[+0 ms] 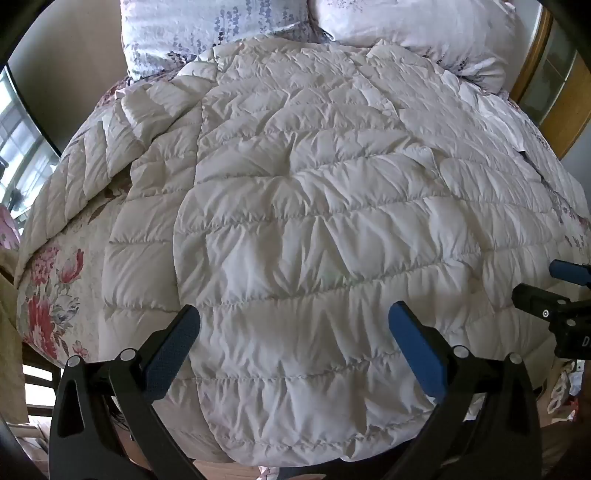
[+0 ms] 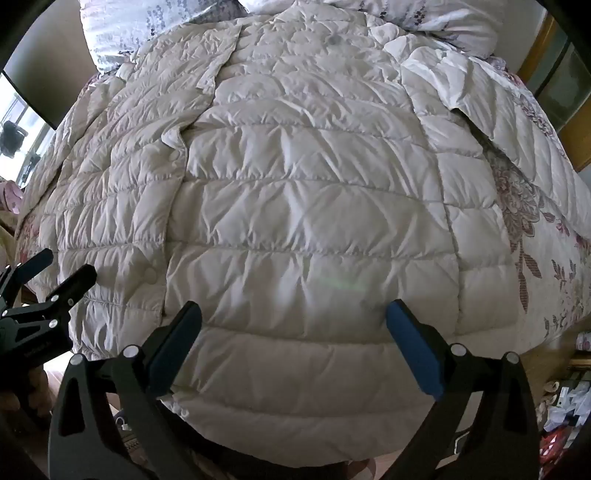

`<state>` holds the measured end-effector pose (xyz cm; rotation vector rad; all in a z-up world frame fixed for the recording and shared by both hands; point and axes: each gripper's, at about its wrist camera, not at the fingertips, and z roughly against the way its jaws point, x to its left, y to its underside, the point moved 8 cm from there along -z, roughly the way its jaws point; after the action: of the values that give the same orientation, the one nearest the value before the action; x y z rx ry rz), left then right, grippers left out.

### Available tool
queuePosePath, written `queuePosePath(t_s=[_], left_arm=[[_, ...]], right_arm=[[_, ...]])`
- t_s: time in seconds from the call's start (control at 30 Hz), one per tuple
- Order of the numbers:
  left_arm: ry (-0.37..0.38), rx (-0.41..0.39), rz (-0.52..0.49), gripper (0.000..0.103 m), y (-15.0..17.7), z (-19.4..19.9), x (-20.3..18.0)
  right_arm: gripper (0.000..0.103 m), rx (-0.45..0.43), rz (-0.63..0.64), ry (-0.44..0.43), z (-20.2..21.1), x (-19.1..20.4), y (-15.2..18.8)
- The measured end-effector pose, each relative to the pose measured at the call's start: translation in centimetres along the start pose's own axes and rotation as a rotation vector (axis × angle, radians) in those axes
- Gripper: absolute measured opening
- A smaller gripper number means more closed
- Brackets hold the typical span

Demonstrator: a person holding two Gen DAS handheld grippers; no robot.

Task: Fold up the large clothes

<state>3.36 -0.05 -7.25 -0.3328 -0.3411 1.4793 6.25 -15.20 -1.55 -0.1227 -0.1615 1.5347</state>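
A bed covered by a quilted bedspread printed with red and purple flowers (image 1: 51, 295) fills both views, and spread flat across most of it lies a long, off-white, puffy down coat with horizontal stitched channels (image 1: 314, 221), its hem hanging just over the near edge of the mattress. In the right wrist view the coat's front placket with round snap buttons (image 2: 150, 275) runs up its left part, and a sleeve (image 2: 454, 88) lies folded out to the upper right. At the head of the bed, touching the coat's far end, sit two white pillows with a lavender sprig print (image 1: 207, 33). A wooden door frame (image 1: 535, 55) stands at the far right, a window (image 1: 22, 147) at the left. The left gripper (image 1: 294, 317), black with blue pads, hangs over the coat's hem with its jaws spread wide, grasping nothing. The right gripper (image 2: 294, 314) is likewise released, poised over the hem, fingers well apart.
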Motion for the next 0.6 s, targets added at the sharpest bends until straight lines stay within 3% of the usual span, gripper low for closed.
queuePosePath(t_s=[0.6], left_arm=[[0.003, 0.004, 0.002, 0.102, 0.02, -0.01, 0.00]], right_arm=[[0.100, 0.001, 0.000, 0.000, 0.01, -0.04, -0.02]])
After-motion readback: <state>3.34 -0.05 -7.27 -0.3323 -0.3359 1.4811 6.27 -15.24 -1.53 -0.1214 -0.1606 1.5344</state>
